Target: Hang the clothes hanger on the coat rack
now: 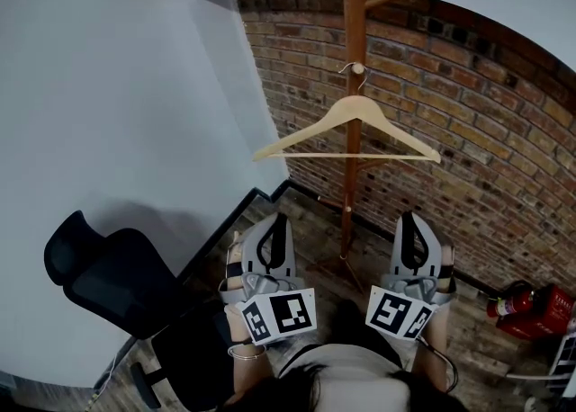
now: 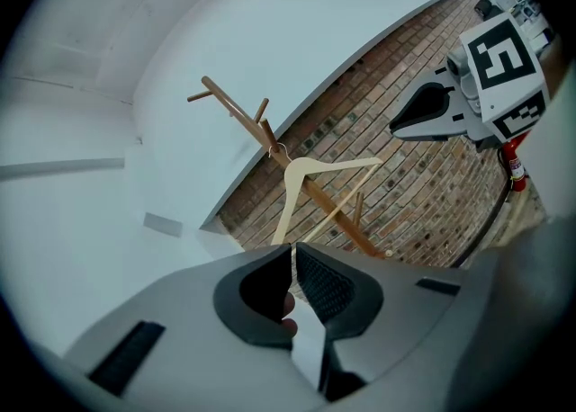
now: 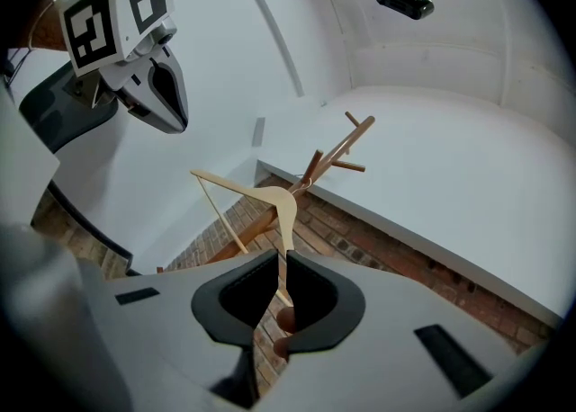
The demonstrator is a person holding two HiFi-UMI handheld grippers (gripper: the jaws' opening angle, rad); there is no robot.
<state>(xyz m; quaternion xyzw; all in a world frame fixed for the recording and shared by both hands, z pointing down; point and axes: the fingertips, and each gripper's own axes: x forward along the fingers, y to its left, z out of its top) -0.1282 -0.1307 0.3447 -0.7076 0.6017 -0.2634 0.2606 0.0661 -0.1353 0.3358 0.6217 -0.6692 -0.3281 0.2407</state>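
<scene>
A pale wooden clothes hanger [image 1: 346, 131] hangs by its metal hook from a peg on the brown wooden coat rack [image 1: 354, 23], which stands in front of the brick wall. Both grippers are held level, well short of the hanger and apart from it. My left gripper [image 1: 273, 219] is shut with nothing between its jaws. My right gripper [image 1: 411, 217] also has its jaws together and holds nothing. In the left gripper view the hanger [image 2: 306, 172] shows beyond the left gripper [image 2: 293, 248]. In the right gripper view the hanger [image 3: 270, 196] shows beyond the right gripper [image 3: 277, 257].
A black office chair [image 1: 108, 280] stands at the lower left against the white wall [image 1: 108, 113]. A red fire extinguisher [image 1: 531, 307] lies on the floor at the right, by the brick wall [image 1: 468, 113]. The rack's foot rests on wooden floor.
</scene>
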